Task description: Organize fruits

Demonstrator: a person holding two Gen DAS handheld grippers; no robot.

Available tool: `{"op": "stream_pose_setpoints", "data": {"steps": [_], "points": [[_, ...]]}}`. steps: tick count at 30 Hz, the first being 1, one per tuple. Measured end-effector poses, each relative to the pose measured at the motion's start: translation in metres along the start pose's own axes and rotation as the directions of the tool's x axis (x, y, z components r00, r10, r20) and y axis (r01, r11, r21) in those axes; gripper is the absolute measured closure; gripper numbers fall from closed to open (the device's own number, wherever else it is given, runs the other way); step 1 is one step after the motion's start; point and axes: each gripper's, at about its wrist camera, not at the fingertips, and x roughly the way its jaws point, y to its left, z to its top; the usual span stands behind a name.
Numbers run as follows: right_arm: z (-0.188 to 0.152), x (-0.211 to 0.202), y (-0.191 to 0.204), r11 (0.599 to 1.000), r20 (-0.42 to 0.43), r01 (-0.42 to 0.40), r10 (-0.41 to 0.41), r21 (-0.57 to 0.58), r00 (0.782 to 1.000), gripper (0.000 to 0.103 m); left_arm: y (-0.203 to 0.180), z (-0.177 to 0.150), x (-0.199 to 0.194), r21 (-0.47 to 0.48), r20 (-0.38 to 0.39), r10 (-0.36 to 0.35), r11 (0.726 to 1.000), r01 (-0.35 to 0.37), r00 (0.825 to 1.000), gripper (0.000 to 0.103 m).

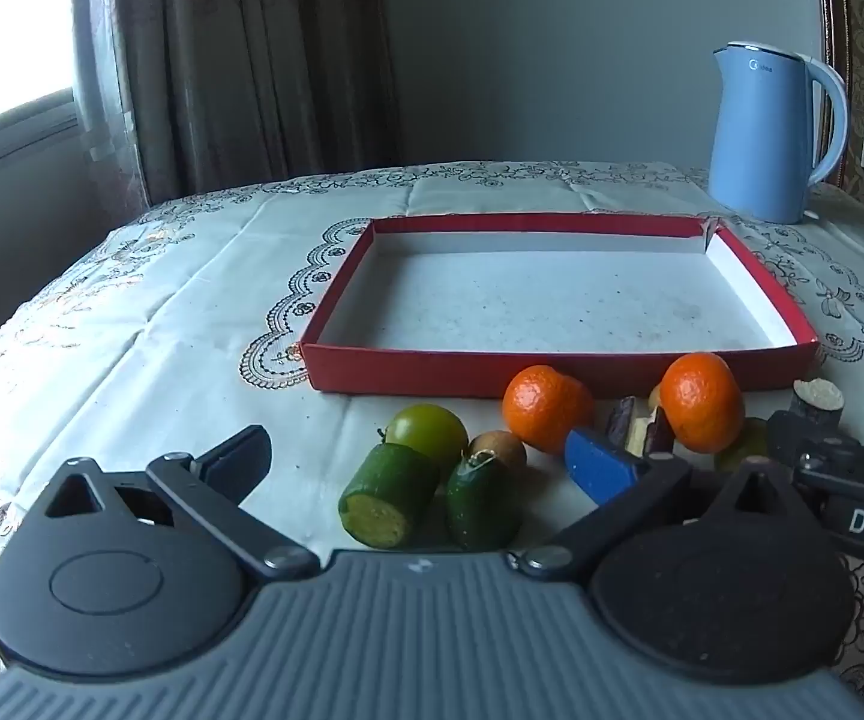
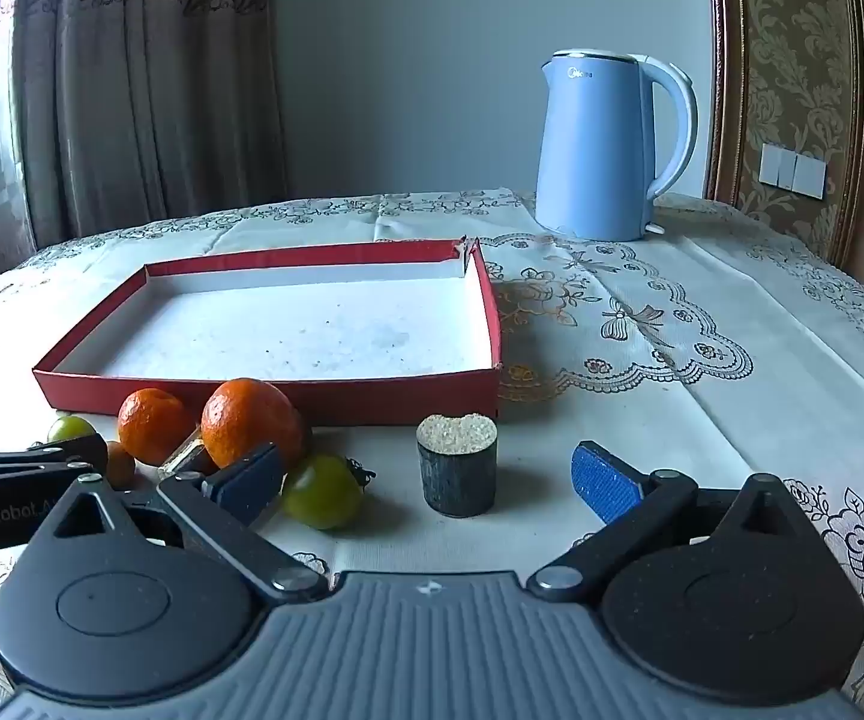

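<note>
An empty red box (image 1: 432, 369) (image 2: 312, 399) lies on the table. In front of it sit two oranges (image 1: 543, 405) (image 1: 702, 405), a green tomato (image 1: 429, 432), a brown kiwi-like fruit (image 1: 501, 450) and two green cucumber pieces (image 1: 387, 495) (image 1: 480, 501). My left gripper (image 1: 426, 462) is open around the cucumber pieces, just above them. In the right wrist view my right gripper (image 2: 432, 480) is open around a dark cut cylinder piece (image 2: 457, 465) and a green tomato (image 2: 321, 489), with the oranges (image 2: 249, 429) (image 2: 153, 423) to the left.
A blue kettle (image 1: 768, 132) (image 2: 603, 144) stands at the table's back right. A patterned white tablecloth (image 2: 702, 360) covers the table. Curtains and a window are at the back left. Small dark cut pieces (image 1: 642, 429) lie between the oranges.
</note>
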Motion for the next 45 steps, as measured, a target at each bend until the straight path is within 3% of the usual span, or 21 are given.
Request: {"op": "stream_pose_setpoints", "data": {"steps": [6,45], "points": [[0.0012,-0.0027,-0.0010,1.000,0.008,-0.014,0.014,0.010,1.000,0.000,-0.0068,-0.0053,-0.0010,0.004,0.018,0.024,1.000,-0.024,1.000,0.000],[-0.0054,0.0054,0.0029,1.000,-0.029,-0.017,0.018,0.009,0.999,0.000,-0.0029,-0.0069,0.0014,0.002,-0.008,0.003,1.000,-0.002,1.000,0.000]]}}
